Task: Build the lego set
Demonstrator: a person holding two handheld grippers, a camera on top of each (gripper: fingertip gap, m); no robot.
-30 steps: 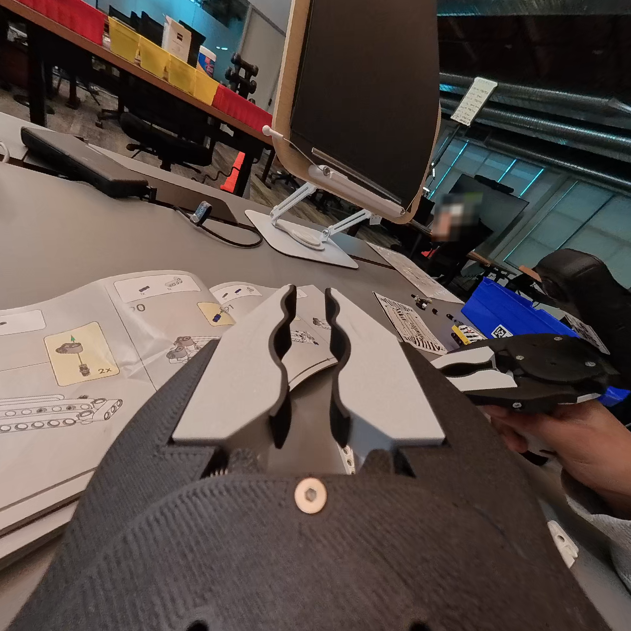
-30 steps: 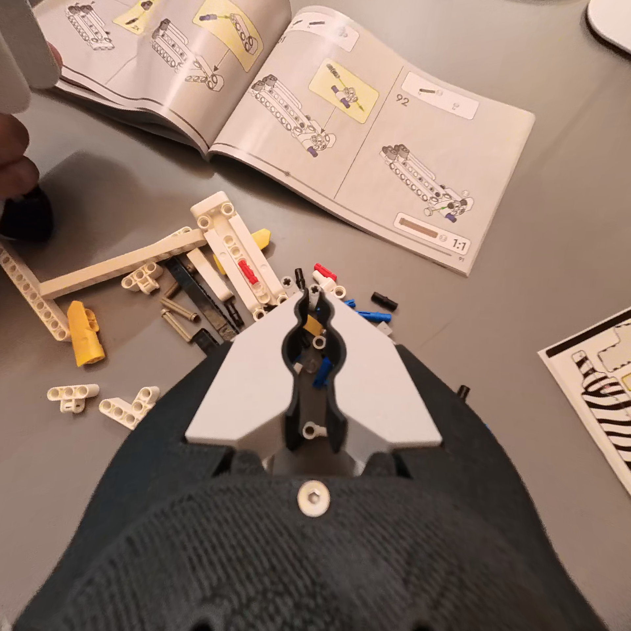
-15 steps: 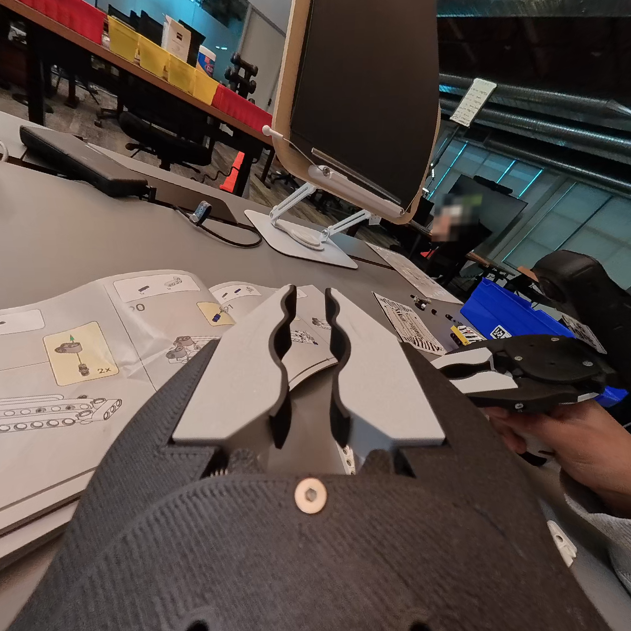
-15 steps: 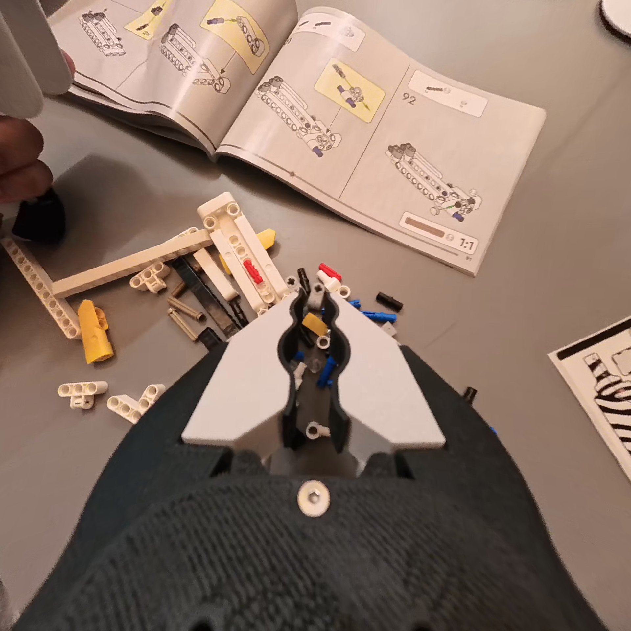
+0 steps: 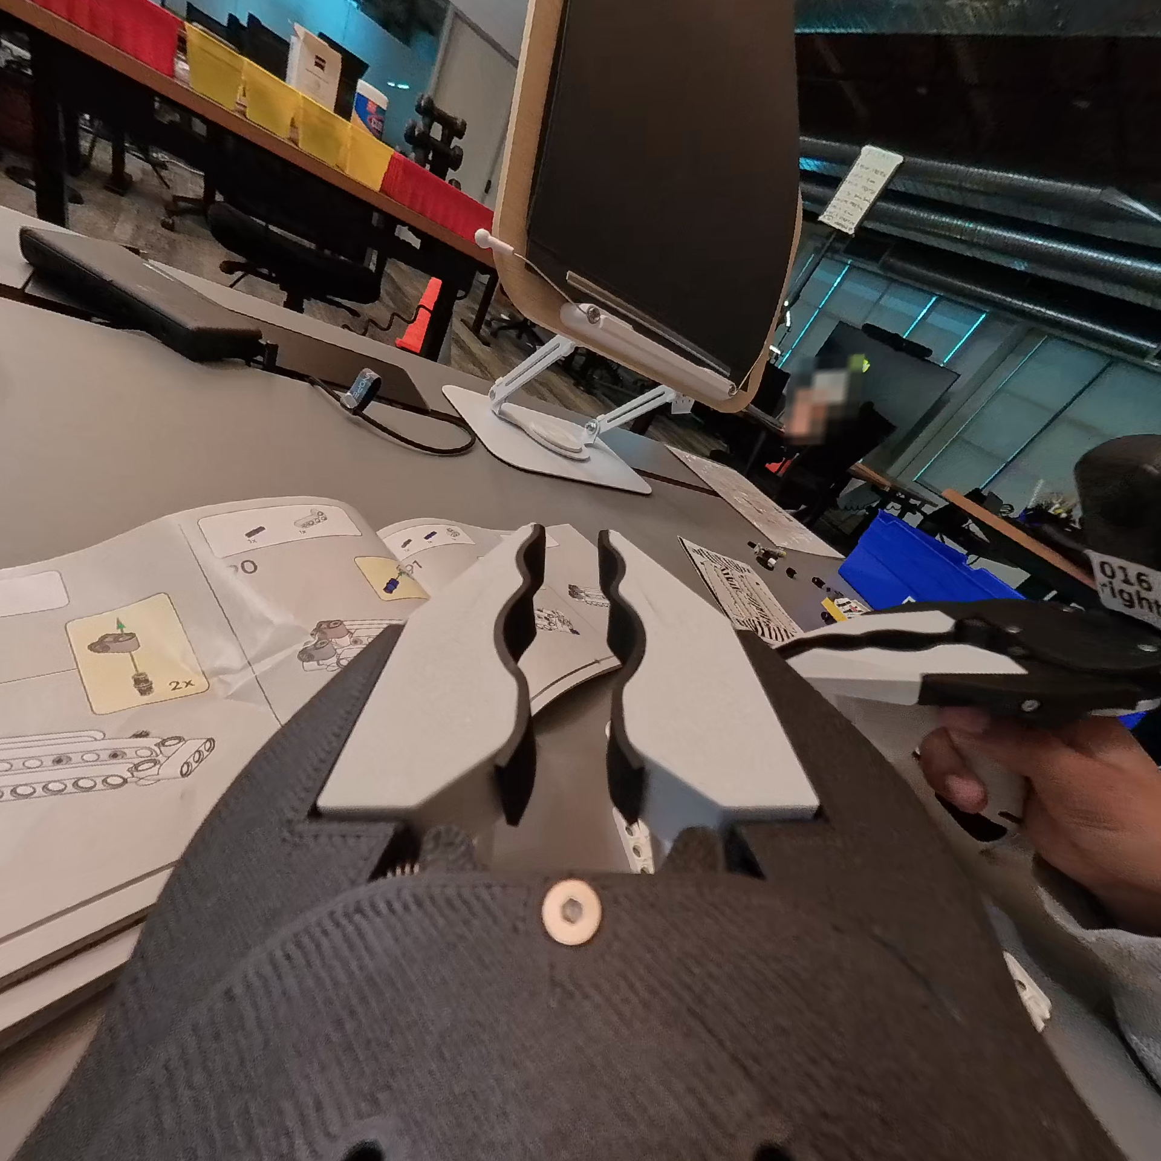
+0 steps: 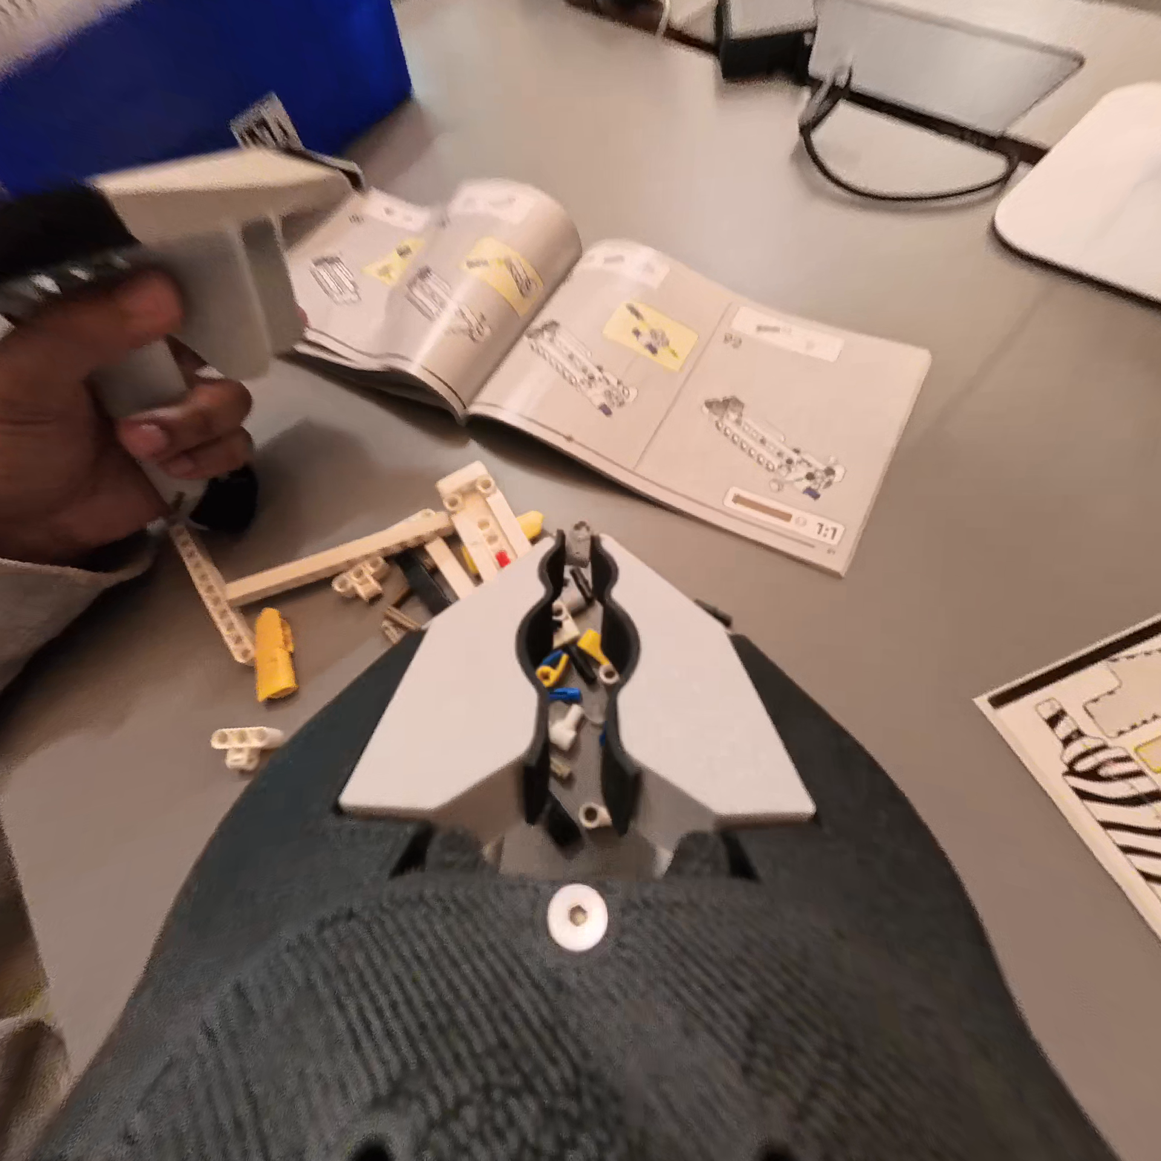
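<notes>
Right gripper pinches small grey piece above loose parts

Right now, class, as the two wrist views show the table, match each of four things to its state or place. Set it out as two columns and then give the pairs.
Things:
1. small grey piece
2. instruction booklet
3. yellow piece
4. left gripper

States or places:
A. open, nothing between its fingers
B. pinched at the tips of the right gripper
C. lying open on the table
D. lying on the table beside the long white beam

Pairs: 1-B, 2-C, 3-D, 4-A
</notes>
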